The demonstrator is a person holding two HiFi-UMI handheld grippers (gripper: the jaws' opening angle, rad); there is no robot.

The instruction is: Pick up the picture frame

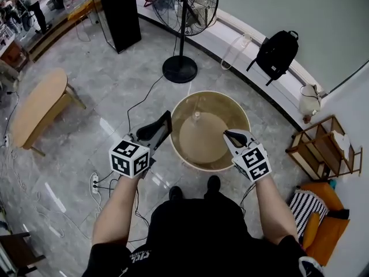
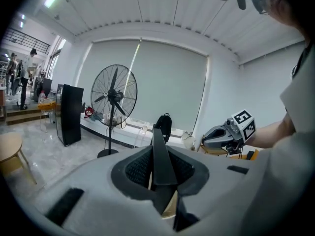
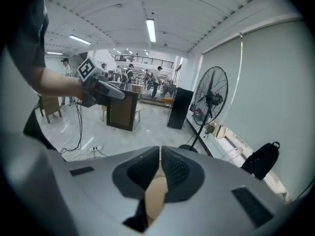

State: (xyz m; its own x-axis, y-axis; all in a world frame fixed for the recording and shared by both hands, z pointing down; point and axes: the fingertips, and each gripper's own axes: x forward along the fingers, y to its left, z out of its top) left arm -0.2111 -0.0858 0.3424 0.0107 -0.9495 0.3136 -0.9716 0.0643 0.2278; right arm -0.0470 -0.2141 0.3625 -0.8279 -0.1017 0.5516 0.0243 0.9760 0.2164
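My left gripper (image 1: 149,140) is shut on a dark picture frame (image 1: 161,124), which sticks out tilted over the left rim of the round beige table (image 1: 180,150). In the left gripper view the frame (image 2: 158,146) is edge-on, clamped between the pads of the left gripper (image 2: 160,168). Over the table's right side, my right gripper (image 1: 229,135) is shut with nothing in it. The right gripper view shows the right gripper (image 3: 160,154) with its jaws together, and across from it the left gripper (image 3: 115,93) with the frame (image 3: 122,111).
A standing fan (image 1: 181,4) and a black cabinet (image 1: 121,13) are beyond the table. A black backpack (image 1: 277,51) leans on the window ledge. A wooden side table (image 1: 37,105) stands left, a wooden rack (image 1: 323,146) right, and a power strip (image 1: 94,183) with cables lies on the floor.
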